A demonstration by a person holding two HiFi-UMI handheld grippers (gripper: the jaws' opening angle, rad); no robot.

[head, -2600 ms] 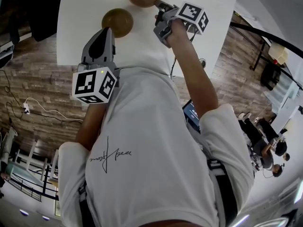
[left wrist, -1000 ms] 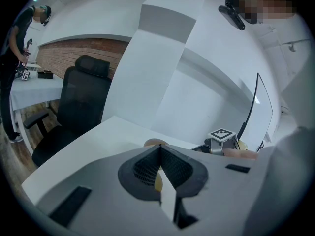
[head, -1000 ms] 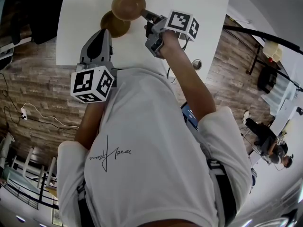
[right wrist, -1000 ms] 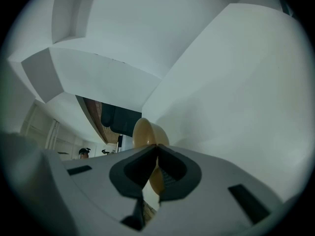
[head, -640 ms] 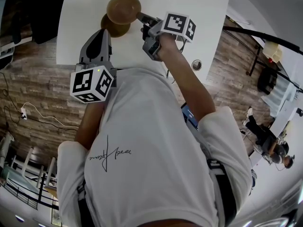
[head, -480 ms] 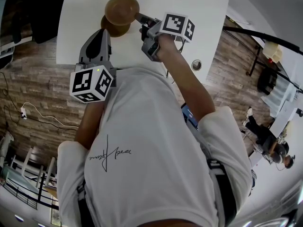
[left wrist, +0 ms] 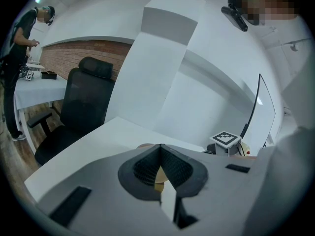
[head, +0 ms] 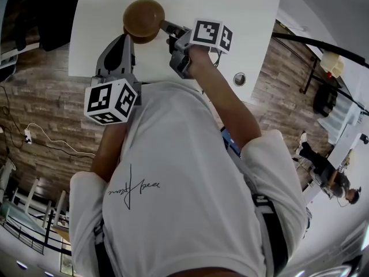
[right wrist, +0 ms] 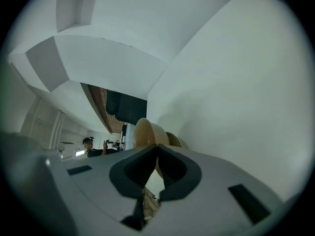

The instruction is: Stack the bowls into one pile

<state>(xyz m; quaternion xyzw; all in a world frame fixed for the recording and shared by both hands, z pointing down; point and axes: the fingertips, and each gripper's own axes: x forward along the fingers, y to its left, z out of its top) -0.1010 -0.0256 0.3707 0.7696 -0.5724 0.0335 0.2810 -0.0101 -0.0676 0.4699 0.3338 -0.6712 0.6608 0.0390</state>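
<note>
my right gripper (head: 165, 25) has its jaws nearly closed, pinching the rim of the upper bowl (head: 143, 15). that bowl hangs over the second bowl (head: 142, 38), which sits on the white table (head: 230, 16) close to its near edge, toward the left corner. in the head view only a dark sliver of the second bowl shows under the held one, so the two look almost lined up; i can't quite tell whether they touch yet. my left gripper (head: 127, 39) sits just beside the pair at the near edge, jaws pressed together with nothing between them. to do this step well, i judge i should centre the held bowl over the lower one, level its rim and lower gently until it seats. only then should i open the jaws, drawing back away from the rim so nothing tips.
</note>
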